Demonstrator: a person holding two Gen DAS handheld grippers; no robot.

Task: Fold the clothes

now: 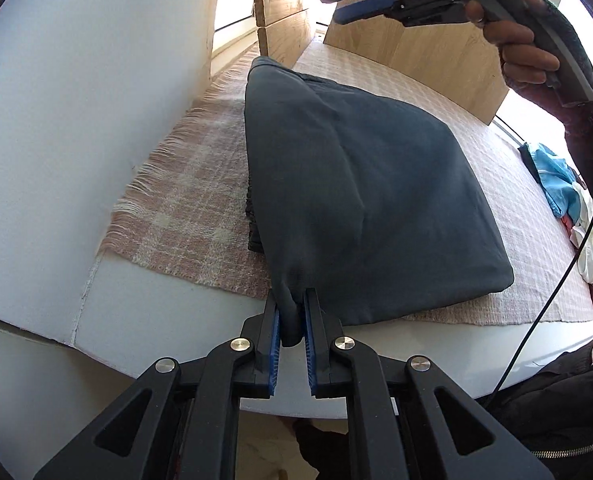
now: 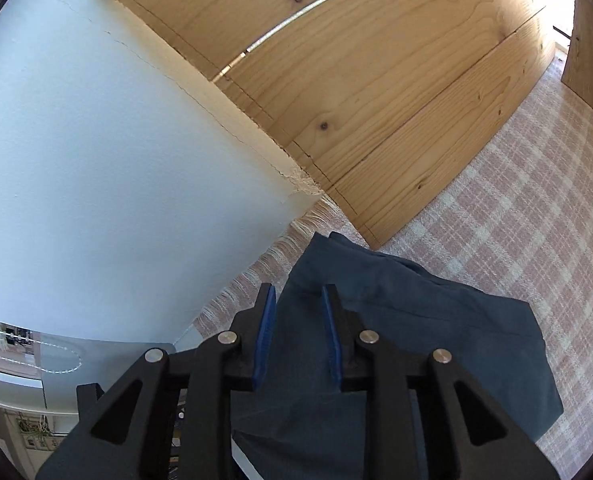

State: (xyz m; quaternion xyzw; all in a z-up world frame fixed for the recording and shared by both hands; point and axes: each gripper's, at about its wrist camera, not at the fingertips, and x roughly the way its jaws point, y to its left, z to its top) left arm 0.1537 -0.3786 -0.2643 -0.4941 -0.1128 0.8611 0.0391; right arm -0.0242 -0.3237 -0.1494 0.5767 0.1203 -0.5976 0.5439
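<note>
A dark slate-blue garment (image 1: pixel 368 184) lies folded into a rough square on a pink plaid blanket (image 1: pixel 184 216). My left gripper (image 1: pixel 292 320) is shut on the garment's near corner, and the cloth bunches between its blue pads just above the table edge. In the left wrist view a hand holds my right gripper (image 1: pixel 330 4) in the air above the garment's far end. In the right wrist view the right gripper (image 2: pixel 298 296) stands open over the far edge of the garment (image 2: pixel 416 340), and its pads press on nothing.
Wooden boards (image 2: pixel 356 80) stand upright at the back of the blanket (image 2: pixel 516 200), beside a white wall (image 1: pixel 76 100). A pile of coloured clothes (image 1: pixel 564 196) lies at the right. A black cable (image 1: pixel 536 312) hangs at the right. The white table (image 1: pixel 136 320) rim runs below the blanket.
</note>
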